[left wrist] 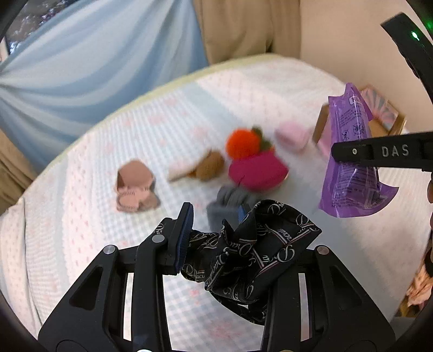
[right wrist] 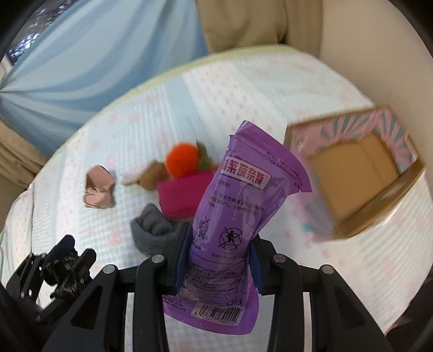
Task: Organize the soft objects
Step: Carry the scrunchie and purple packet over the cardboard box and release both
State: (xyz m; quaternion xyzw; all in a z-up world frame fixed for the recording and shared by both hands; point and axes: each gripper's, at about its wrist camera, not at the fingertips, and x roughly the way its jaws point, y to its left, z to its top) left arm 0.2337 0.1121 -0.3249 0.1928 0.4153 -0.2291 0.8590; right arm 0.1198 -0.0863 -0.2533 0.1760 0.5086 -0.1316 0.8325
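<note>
Left tool [left wrist: 216, 230]: clenched on a black printed cloth [left wrist: 251, 249], held above the bed [left wrist: 94, 216]. Right tool [right wrist: 220, 260]: clamped on a purple pouch [right wrist: 235, 205], near the open box [right wrist: 357, 173]. Risks: loosely bunched cloth may be shed; slick pouch may slide out or miss the box.

A bed [left wrist: 135, 121] fills most of both views, covered by a white waffle-textured bedspread [right wrist: 243, 89] with faint pink motifs and pale blue bands. Behind it hangs a light blue curtain [left wrist: 94, 54], gathered toward the left, beside a beige curtain [right wrist: 243, 24]. A cream wall [right wrist: 365, 40] rises on the right.
</note>
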